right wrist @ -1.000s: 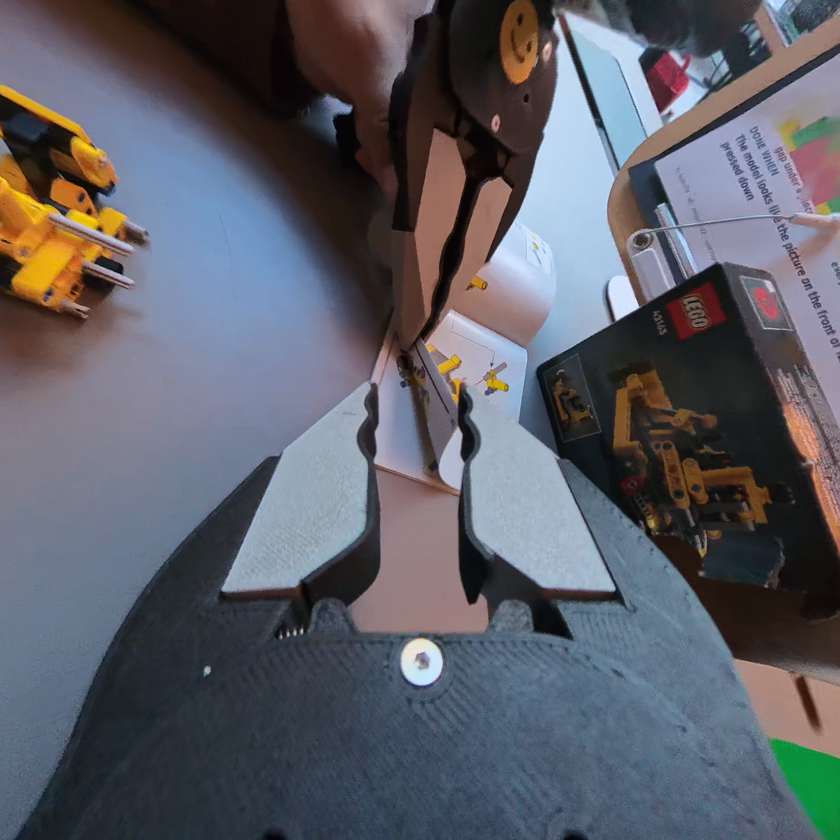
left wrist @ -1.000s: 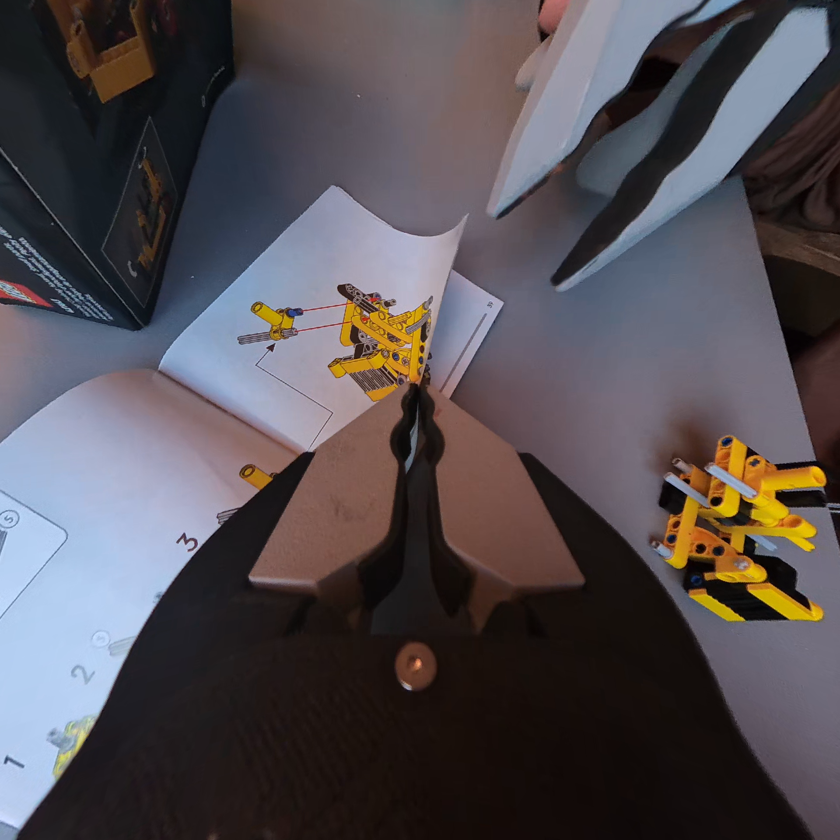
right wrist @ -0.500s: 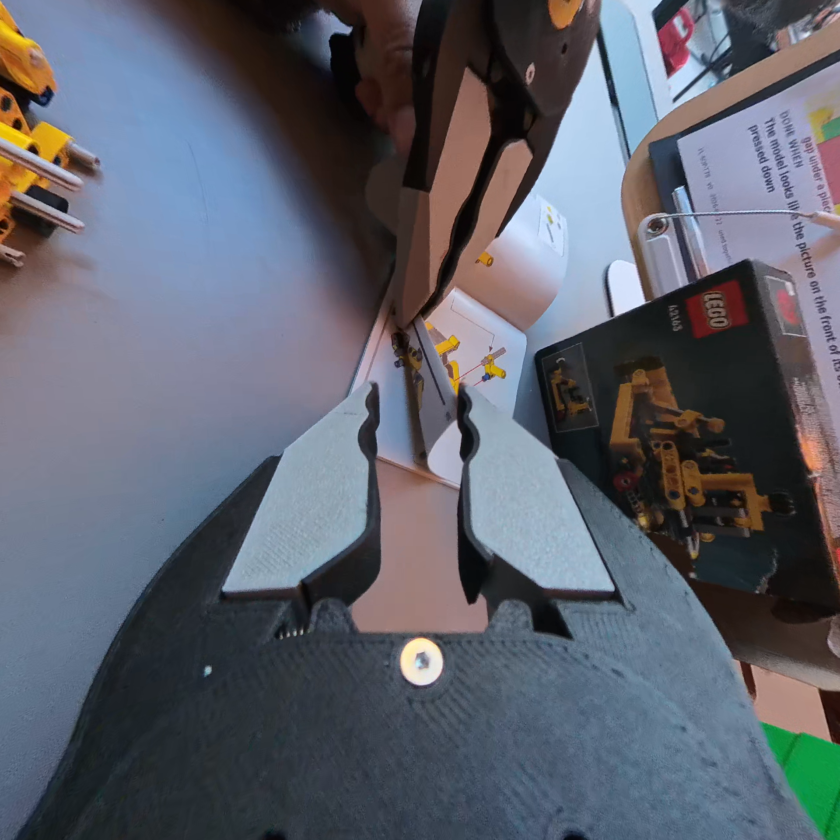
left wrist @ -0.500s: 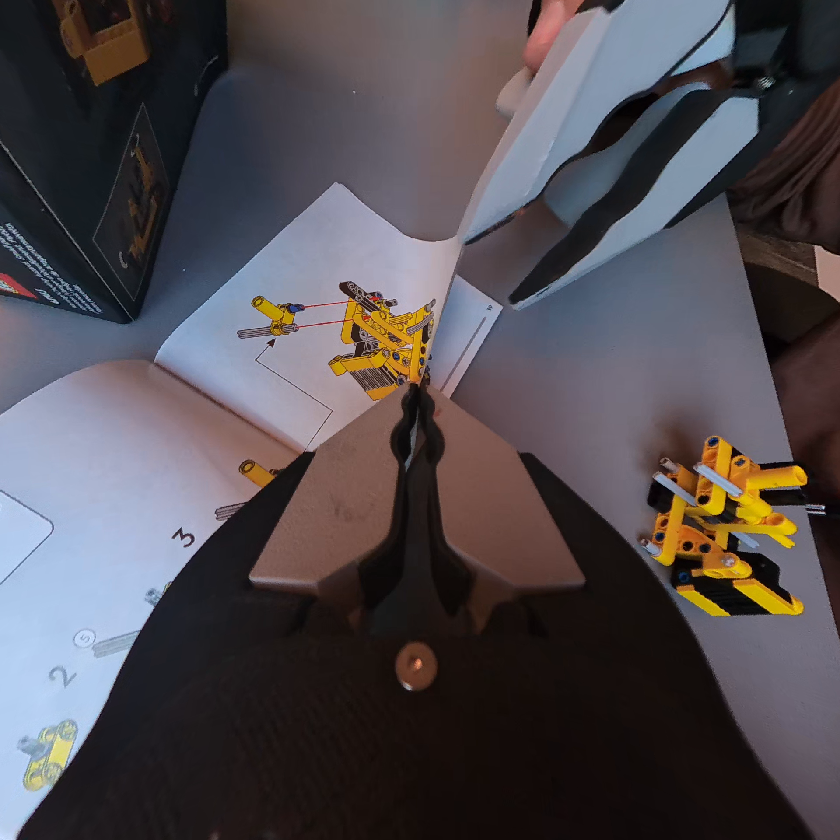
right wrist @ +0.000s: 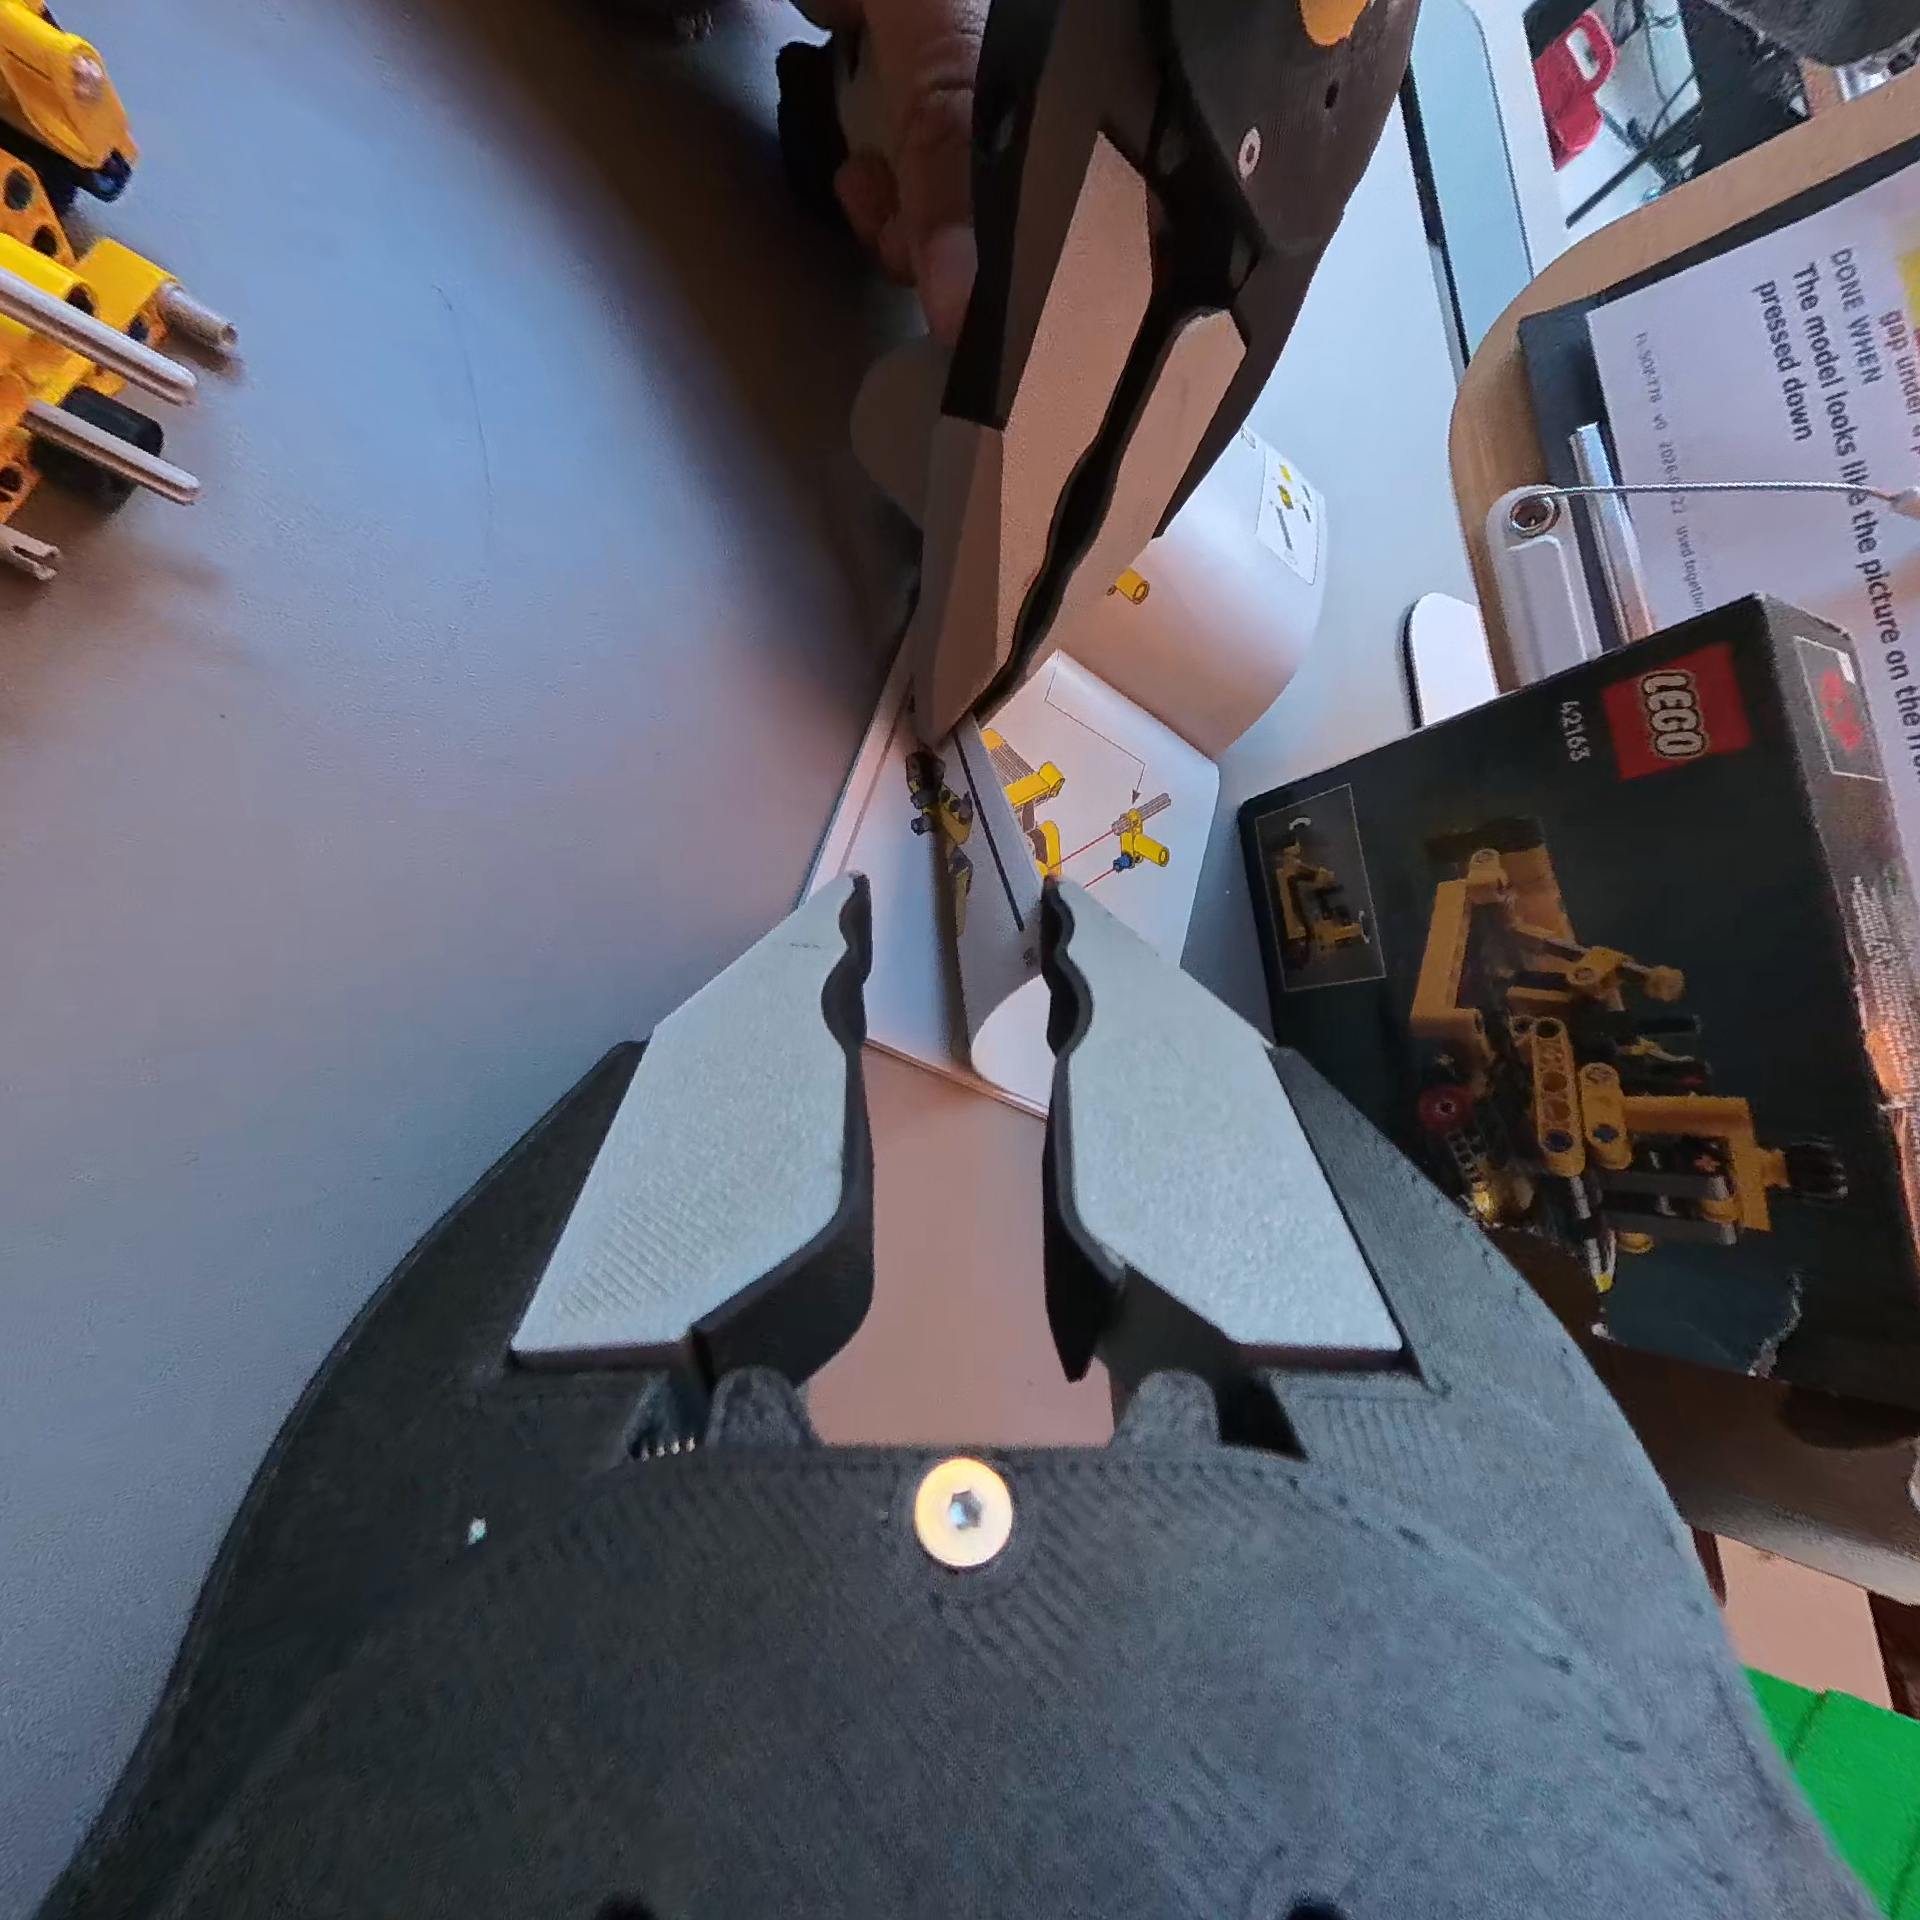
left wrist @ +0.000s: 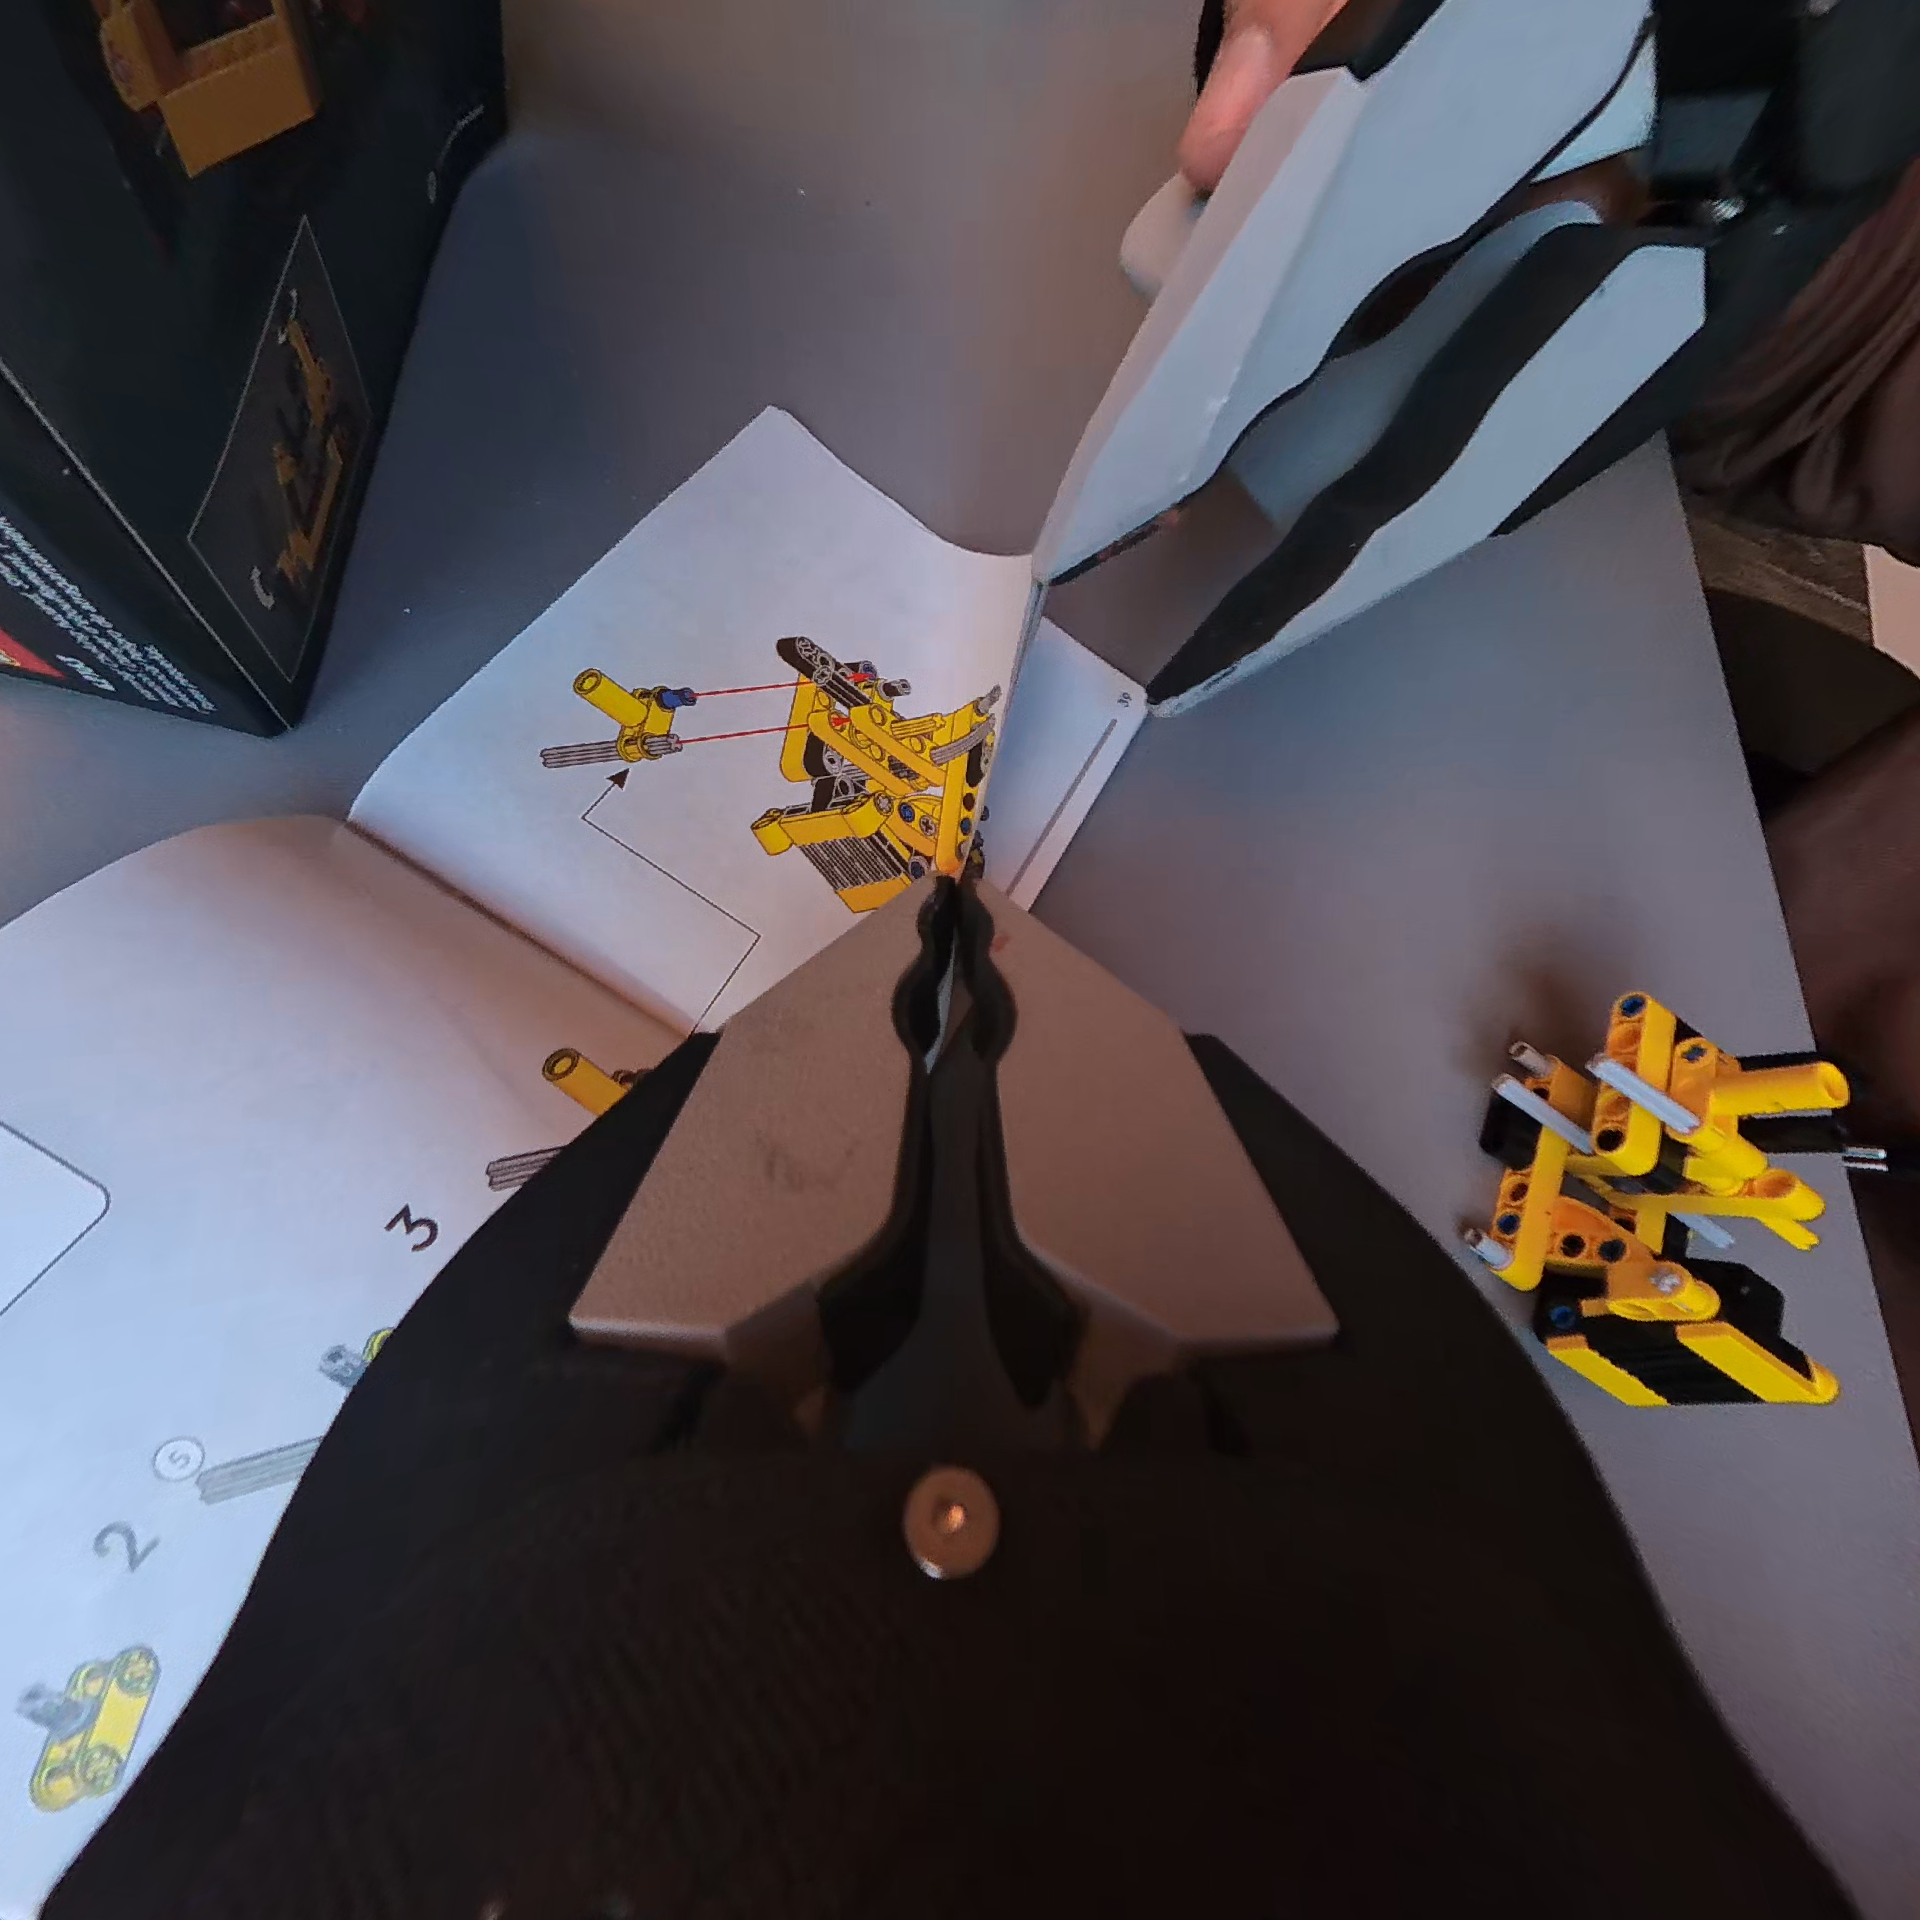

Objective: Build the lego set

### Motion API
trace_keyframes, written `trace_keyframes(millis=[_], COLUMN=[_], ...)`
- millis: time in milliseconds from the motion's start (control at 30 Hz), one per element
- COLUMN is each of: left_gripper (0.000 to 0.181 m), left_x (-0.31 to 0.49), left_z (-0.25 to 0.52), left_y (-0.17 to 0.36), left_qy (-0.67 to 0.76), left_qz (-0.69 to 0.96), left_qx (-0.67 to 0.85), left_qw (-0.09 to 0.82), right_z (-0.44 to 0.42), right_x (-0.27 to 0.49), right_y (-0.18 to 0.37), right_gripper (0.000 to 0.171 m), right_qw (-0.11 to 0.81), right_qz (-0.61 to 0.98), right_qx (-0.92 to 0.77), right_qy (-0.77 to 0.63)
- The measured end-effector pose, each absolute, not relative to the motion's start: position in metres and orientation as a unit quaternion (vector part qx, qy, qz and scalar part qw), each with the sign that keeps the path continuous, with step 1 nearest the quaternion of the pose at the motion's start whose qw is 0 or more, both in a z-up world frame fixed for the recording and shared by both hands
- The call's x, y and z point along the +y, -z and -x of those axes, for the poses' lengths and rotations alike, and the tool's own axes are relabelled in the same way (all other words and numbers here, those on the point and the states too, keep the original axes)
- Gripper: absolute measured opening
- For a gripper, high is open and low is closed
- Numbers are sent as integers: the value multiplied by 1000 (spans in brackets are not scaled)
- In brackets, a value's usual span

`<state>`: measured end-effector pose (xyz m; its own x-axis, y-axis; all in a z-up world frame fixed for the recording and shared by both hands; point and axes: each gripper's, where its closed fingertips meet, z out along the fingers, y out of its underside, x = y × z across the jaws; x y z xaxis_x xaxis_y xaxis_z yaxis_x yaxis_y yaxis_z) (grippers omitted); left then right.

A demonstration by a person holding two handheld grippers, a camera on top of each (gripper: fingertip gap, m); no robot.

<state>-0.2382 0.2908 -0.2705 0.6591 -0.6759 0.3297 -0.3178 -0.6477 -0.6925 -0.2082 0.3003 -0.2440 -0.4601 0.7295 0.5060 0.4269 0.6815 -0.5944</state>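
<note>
An instruction booklet (left wrist: 229, 1039) lies open on the grey table (left wrist: 1351, 831). My left gripper (left wrist: 951, 899) is shut on the edge of one lifted page (left wrist: 790, 561) and holds it upright. My right gripper (right wrist: 954, 894) is open, and the lifted page (right wrist: 992, 935) stands between its two fingers. In the left wrist view the right gripper (left wrist: 1101, 642) comes in from the upper right onto the page's far corner. The partly built yellow and black lego model (left wrist: 1652, 1205) stands on the table to the right, apart from both grippers; it also shows in the right wrist view (right wrist: 62, 312).
The black lego box (left wrist: 208, 312) stands at the back left, close to the booklet; in the right wrist view the box (right wrist: 1558, 987) is on the right. A clipboard with a printed sheet (right wrist: 1766, 364) lies on a wooden surface behind it. The table's right edge runs just past the model. The left gripper's tips are roughly 5 centimeters from the right gripper's.
My right gripper has moved in towards the booklet, and its open fingers now straddle the lifted page. My left gripper has stayed shut on the page, almost still.
</note>
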Motion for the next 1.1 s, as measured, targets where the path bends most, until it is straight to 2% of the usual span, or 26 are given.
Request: trace_keyframes(millis=[567, 700, 767, 867, 933, 1100], left_gripper=[0, 0, 0, 0, 7, 5], left_x=[290, 289, 287, 286, 286, 283], left_z=[238, 236, 234, 233, 232, 228], left_y=[271, 270, 270, 266, 259, 244], left_qy=[291, 296, 304, 316, 338, 371], left_qz=[859, 856, 854, 850, 843, 824], left_qx=[294, 298, 299, 297, 290, 288], left_qw=[303, 301, 297, 300, 303, 316], right_z=[204, 204, 204, 206, 209, 211], right_x=[304, 307, 308, 310, 309, 304], right_y=[260, 266, 266, 258, 248, 236], right_gripper=[27, 9, 7, 3, 1, 1], right_qw=[348, 340, 343, 372, 405, 464], right_qz=[366, 375, 374, 362, 344, 282], right_qx=[-841, -841, -842, -837, -830, -830], right_qy=[-194, -188, -184, -175, -167, -124])
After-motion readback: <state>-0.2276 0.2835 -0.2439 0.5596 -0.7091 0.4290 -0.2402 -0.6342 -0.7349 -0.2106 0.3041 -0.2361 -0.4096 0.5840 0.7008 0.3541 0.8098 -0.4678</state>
